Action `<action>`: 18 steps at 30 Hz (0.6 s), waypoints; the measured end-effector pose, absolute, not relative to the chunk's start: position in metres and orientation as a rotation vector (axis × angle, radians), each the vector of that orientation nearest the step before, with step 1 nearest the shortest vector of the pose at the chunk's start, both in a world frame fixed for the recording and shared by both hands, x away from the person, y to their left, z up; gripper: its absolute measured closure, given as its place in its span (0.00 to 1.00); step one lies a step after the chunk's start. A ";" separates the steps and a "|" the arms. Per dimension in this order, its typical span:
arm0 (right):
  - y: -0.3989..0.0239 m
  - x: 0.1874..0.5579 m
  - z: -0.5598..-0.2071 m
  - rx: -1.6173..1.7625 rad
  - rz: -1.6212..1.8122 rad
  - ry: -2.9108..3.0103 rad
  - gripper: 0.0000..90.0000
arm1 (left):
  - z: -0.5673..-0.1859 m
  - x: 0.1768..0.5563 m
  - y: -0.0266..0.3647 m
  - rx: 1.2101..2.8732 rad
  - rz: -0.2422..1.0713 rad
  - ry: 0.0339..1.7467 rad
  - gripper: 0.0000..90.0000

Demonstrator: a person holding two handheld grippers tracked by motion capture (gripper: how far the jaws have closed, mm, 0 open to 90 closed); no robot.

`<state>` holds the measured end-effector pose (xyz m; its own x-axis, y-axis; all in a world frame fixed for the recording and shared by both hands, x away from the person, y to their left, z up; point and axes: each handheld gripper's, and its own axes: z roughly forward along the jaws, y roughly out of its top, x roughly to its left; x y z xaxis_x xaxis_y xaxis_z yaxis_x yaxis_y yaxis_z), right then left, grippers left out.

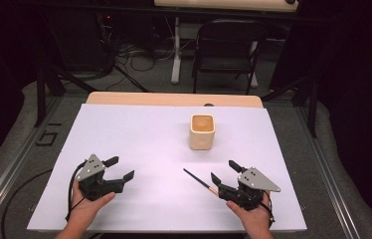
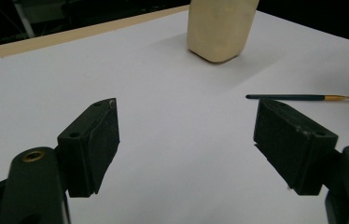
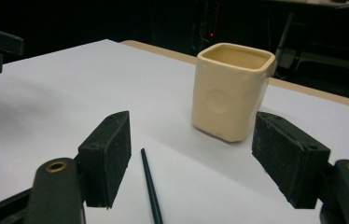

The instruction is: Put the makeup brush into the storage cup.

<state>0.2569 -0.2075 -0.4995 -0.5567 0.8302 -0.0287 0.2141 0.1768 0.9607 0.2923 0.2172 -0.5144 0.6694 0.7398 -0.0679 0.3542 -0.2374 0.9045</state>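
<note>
Status: approach stage, nothing picked up yet. Work in hand appears to be getting the thin brush into the cream cup.

Right hand-held gripper: jaws spread wide, nothing between the pads. It rests low at the near right of the worktop, held by the person's hand. In the right gripper view the brush lies flat on the white sheet between the two jaws, nearer the left one, dark tip pointing toward the cup. No contact w/ either pad.

Left hand-held gripper: jaws also wide, empty, near left of the worktop, well apart from brush and cup. In the left gripper view the brush shows beyond the right jaw, w/ a gold band at one end; the cup stands farther back.

Cup: upright, mid-right of the worktop, beyond the brush, not touching it. Interior looks empty as far as can be seen.

Next move, as judged: right gripper to ease fwd and down so the pads straddle the shaft, then close. Shaft is thin and lies flat, so pads must come very near the sheet; risk of rolling it away or pinching the paper. After that, lift, tip upright, lower into the cup.

Writing: none legible on cup, brush or grippers. Floor marking left of the worktop, approx. "G1", not certain
</note>
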 end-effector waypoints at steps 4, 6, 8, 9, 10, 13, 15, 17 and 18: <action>-0.206 0.258 -0.500 0.989 1.371 1.927 0.35 | -0.515 0.294 0.216 1.854 0.446 0.877 0.25; -0.206 0.258 -0.500 0.996 1.350 1.949 0.36 | -0.514 0.294 0.216 1.861 0.443 0.875 0.25; -0.203 0.261 -0.501 1.000 1.333 1.989 0.37 | -0.515 0.294 0.216 1.863 0.446 0.874 0.26; -0.203 0.261 -0.501 1.000 1.333 1.989 0.37 | -0.515 0.294 0.216 1.864 0.446 0.874 0.26; -0.203 0.261 -0.501 1.002 1.323 1.997 0.38 | -0.515 0.294 0.216 1.865 0.443 0.875 0.26; -0.201 0.264 -0.502 1.016 1.294 2.035 0.40 | -0.515 0.295 0.216 1.872 0.442 0.883 0.26; -0.200 0.265 -0.502 1.026 1.284 2.048 0.40 | -0.515 0.295 0.217 1.870 0.433 0.892 0.28; -0.199 0.268 -0.502 1.032 1.266 2.076 0.41 | -0.515 0.295 0.217 1.867 0.412 0.893 0.29; -0.199 0.269 -0.502 1.033 1.247 2.092 0.41 | -0.515 0.296 0.216 1.871 0.407 0.895 0.31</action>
